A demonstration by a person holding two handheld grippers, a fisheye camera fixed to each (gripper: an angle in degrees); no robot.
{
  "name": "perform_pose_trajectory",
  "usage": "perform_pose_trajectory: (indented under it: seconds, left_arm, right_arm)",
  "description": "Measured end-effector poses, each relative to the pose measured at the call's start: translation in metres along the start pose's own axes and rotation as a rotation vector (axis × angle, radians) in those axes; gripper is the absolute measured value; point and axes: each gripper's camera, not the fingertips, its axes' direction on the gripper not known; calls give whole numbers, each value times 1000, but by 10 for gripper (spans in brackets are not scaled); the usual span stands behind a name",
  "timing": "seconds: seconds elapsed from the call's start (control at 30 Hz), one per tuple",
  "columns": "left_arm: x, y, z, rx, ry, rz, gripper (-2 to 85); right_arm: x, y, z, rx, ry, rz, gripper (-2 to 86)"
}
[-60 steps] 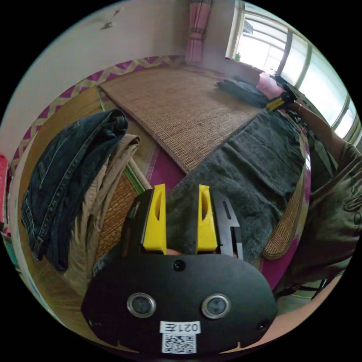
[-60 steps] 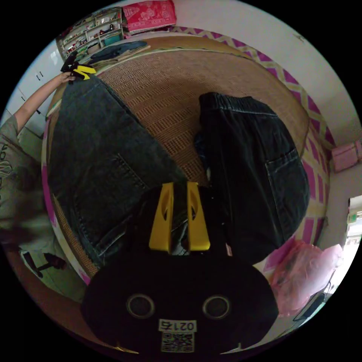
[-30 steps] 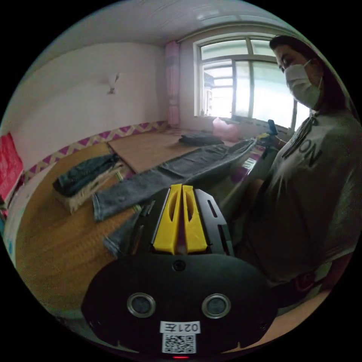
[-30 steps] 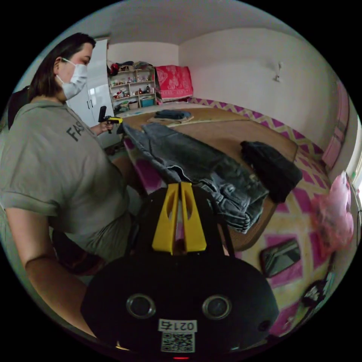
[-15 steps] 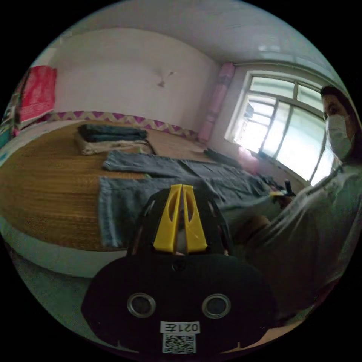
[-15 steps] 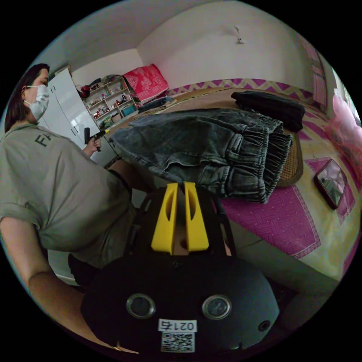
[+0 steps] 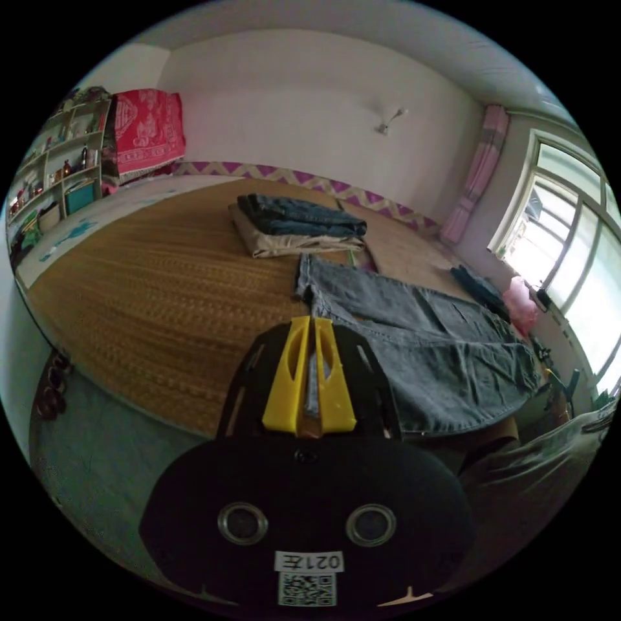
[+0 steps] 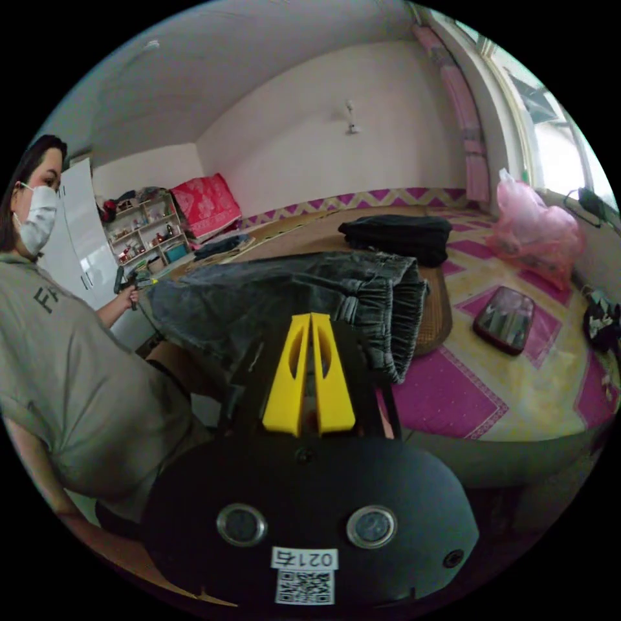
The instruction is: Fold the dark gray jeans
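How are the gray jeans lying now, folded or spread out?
Spread out. In the left gripper view the gray jeans lie flat and full length on the woven mat, both legs stretched side by side, with no fold across them.

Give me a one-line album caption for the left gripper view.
Yellow tongs closed above dark gray jeans spread flat on a woven mat, folded clothes stacked behind.

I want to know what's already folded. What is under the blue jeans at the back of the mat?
The folded blue jeans lie on top of a folded tan garment, which rests on the woven mat. Anything beneath or inside the tan garment is covered.
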Motion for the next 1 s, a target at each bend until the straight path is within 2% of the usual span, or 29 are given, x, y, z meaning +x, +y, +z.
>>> perform_pose_trajectory:
  seconds: [0.07,0.1,0.27,0.37,0.47,0.57,0.63,0.7,0.77,0.83,1.0]
  left_arm:
    - [-10,-2,27,-147,-20,-51,-8]
    - [-11,1,35,-146,-13,-46,-8]
    - [-9,6,37,-47,32,-88,-9]
    - [-7,13,34,14,77,-134,-9]
    - [10,16,15,186,89,-137,-9]
    - [46,2,-1,313,67,-56,-7]
    - [73,-18,5,276,82,36,-2]
    - [112,-49,32,160,140,163,24]
    - [141,-71,64,65,192,252,50]
    - [168,-91,102,-28,222,321,61]
    - [229,-142,215,-206,207,455,63]
  right_arm:
    - [-2,-3,16,-9,34,-26,64]
    - [-6,-3,31,-25,76,-55,58]
    - [-30,12,113,-251,338,-210,30]
    - [-49,25,139,-222,469,-215,5]
    - [-38,27,150,-197,427,-57,-2]
    - [-34,10,167,-348,385,-73,-3]
    - [-34,-10,176,-461,394,-97,-2]
    - [-35,-41,173,-319,420,-85,2]
    - [-39,-68,191,-261,405,-144,11]
    - [-36,-98,228,-290,401,-206,35]
    - [-3,-164,368,-431,225,-383,84]
